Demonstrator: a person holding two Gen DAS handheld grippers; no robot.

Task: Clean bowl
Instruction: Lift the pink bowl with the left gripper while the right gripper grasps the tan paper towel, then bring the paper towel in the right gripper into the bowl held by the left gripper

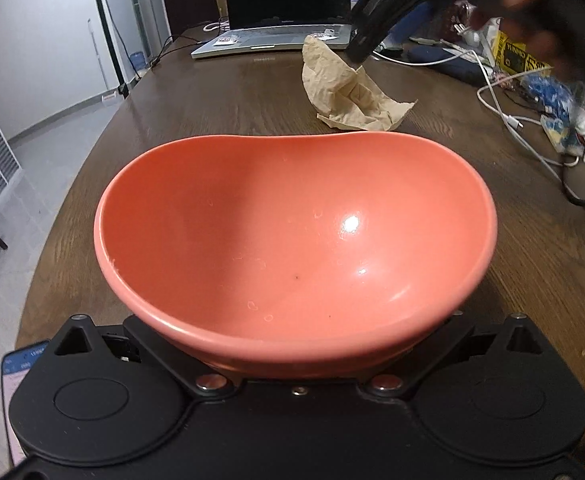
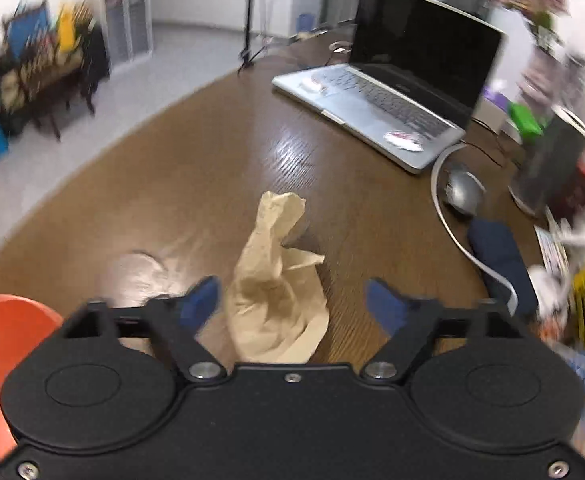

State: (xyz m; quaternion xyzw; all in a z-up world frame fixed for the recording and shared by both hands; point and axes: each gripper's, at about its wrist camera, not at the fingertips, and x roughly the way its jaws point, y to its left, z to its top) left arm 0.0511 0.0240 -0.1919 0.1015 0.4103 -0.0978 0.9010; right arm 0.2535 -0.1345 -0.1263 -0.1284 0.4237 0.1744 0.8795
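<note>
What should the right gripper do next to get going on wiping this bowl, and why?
Probably close the right gripper on the crumpled paper towel: its fingers are open around the towel, and the left gripper already holds the bowl.

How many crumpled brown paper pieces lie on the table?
1. The brown paper lies on the wooden table, between the open fingers of the right gripper, beyond the orange bowl. Others may be hidden.
</note>
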